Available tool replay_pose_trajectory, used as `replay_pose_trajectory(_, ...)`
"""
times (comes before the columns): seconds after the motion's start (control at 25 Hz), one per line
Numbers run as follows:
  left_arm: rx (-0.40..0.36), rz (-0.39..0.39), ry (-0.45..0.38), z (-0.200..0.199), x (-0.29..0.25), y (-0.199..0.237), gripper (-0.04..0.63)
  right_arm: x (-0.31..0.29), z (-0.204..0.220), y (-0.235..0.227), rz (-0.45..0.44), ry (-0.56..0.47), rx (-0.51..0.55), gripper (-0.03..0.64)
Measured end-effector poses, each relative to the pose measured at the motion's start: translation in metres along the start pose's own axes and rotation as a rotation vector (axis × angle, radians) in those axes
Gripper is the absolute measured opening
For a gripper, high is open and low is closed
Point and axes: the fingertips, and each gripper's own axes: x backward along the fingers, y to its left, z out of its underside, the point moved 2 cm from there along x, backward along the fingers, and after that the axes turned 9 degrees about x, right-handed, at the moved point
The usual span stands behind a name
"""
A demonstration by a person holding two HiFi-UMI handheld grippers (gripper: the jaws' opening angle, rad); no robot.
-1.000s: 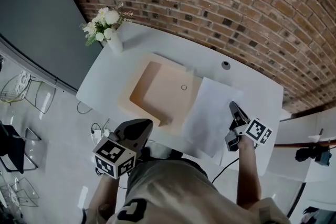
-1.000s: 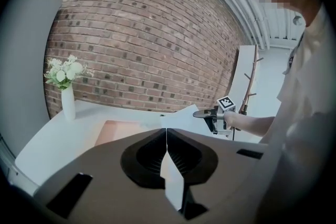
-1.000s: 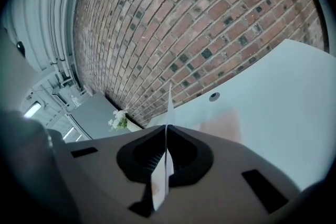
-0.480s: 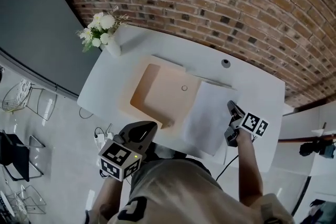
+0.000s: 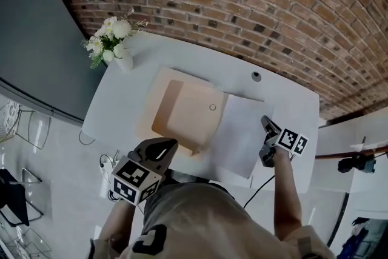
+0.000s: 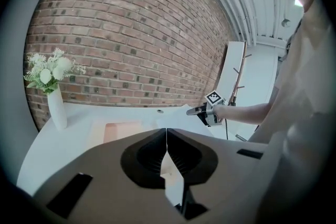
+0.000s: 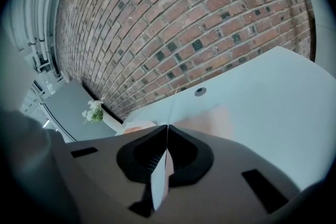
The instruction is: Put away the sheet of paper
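The white sheet of paper (image 5: 237,133) lies on the white table (image 5: 291,106), its left edge over an open beige folder (image 5: 185,109). My right gripper (image 5: 268,135) is shut on the sheet's right edge. In the right gripper view the sheet (image 7: 171,107) shows edge-on, running out from between the closed jaws of the right gripper (image 7: 167,131). My left gripper (image 5: 154,151) hovers at the table's front edge, shut and holding nothing. In the left gripper view the left gripper's (image 6: 166,132) jaws meet, and the right gripper (image 6: 206,112) shows beyond them.
A white vase of white flowers (image 5: 111,40) stands at the table's back left corner. A round cable hole (image 5: 256,76) sits near the back edge. A brick wall (image 5: 242,3) runs behind the table. Wire chairs (image 5: 24,124) stand on the floor at left.
My right gripper keeps its hold on the sheet's right edge and has shifted only slightly. The left gripper stays by the table's front edge. The head view has drifted.
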Motion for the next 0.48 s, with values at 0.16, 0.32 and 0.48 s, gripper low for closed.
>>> replay_pose_trajectory(0.16,-0.002,0.024,-0.001,-0.004,0.002,0.013,0.018,-0.002,-0.005,0.017,-0.032,-0.043,-0.01,0.023)
replay_pose_trajectory(0.32,0.001,0.035,-0.003,-0.004,0.006,0.023,0.017,-0.007,-0.003,0.033,-0.064,-0.049,-0.008,0.023)
replay_pose_trajectory(0.48,0.007,0.027,0.0,-0.003,0.01,0.033,0.017,-0.014,-0.002,0.039,-0.087,-0.076,-0.037,0.023)
